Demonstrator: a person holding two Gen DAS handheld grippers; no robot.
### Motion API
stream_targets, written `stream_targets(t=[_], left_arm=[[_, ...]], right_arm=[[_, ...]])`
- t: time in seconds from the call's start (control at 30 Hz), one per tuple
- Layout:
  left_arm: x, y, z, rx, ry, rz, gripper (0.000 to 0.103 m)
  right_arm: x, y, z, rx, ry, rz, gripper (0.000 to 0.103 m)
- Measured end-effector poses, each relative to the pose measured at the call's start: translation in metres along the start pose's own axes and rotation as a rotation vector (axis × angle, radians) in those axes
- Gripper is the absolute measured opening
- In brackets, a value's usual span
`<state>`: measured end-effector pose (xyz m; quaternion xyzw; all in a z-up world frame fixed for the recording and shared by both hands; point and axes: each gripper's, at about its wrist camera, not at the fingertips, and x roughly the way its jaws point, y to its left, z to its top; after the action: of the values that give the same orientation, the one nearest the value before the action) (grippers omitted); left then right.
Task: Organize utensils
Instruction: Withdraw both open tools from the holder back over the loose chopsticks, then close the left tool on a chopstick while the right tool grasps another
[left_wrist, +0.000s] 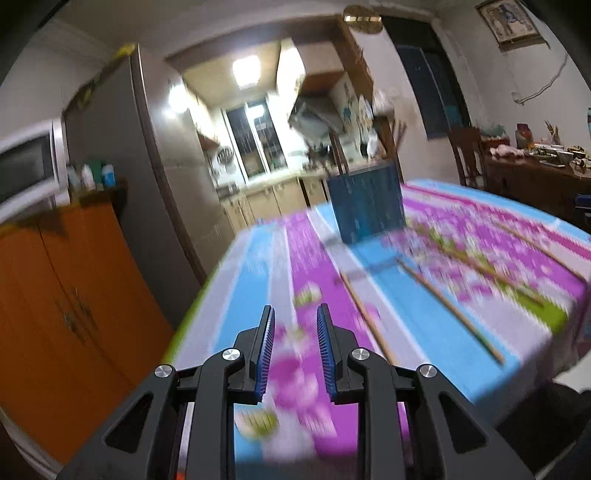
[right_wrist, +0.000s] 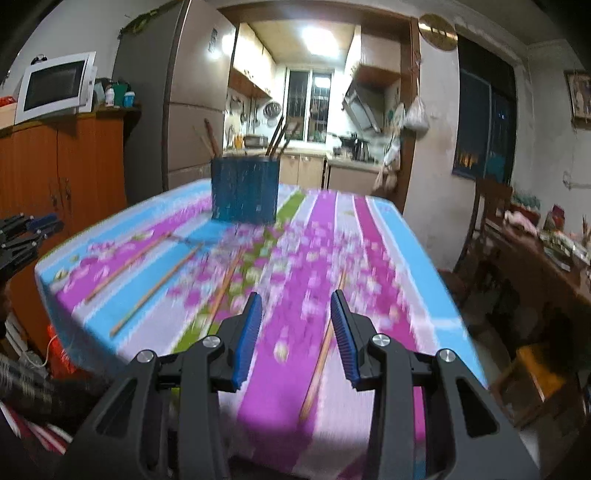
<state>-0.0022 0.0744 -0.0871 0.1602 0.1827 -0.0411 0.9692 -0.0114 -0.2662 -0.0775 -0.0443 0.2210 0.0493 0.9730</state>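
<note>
A blue utensil holder (left_wrist: 365, 206) (right_wrist: 243, 188) stands on the flowered tablecloth with several sticks upright in it. Wooden chopsticks lie loose on the cloth: two (left_wrist: 365, 317) (left_wrist: 450, 310) to the right of my left gripper (left_wrist: 296, 308), which is open and empty above the near left corner. In the right wrist view, one chopstick (right_wrist: 325, 347) lies on the cloth beneath my right gripper (right_wrist: 295, 295), showing in the gap close to the right finger. Those jaws stand open, pressing on nothing. More chopsticks (right_wrist: 127, 264) (right_wrist: 159, 286) (right_wrist: 225, 284) lie further left. Both views are motion-blurred.
The table (right_wrist: 424, 295) drops off at its left and right edges. An orange cabinet (left_wrist: 74, 295) with a microwave (right_wrist: 55, 86) stands to the left, beside a tall fridge (right_wrist: 192, 92). A dark side table (right_wrist: 546, 266) with clutter and a chair are on the right. The left gripper (right_wrist: 29, 229) shows at the left edge.
</note>
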Motion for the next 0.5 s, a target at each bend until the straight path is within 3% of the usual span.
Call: stream_targets(t=[0.23,0.37,0.5], left_arm=[[-0.009,-0.016,-0.052,-0.082,0.128,-0.064,0.025],[-0.009,-0.024,-0.056,-0.094,0.133,-0.098,0.025],[-0.008,-0.03,-0.051,-0.081,0.115,-0.134,0.025]], right_arm=[[-0.01,0.034,-0.044,-0.03,0.055,0.073,0.037],[-0.002,0.052,-0.045,-0.029,0.042,0.138,0.034],[0.012,0.064,-0.043,-0.047,0.044,0.102,0.029]])
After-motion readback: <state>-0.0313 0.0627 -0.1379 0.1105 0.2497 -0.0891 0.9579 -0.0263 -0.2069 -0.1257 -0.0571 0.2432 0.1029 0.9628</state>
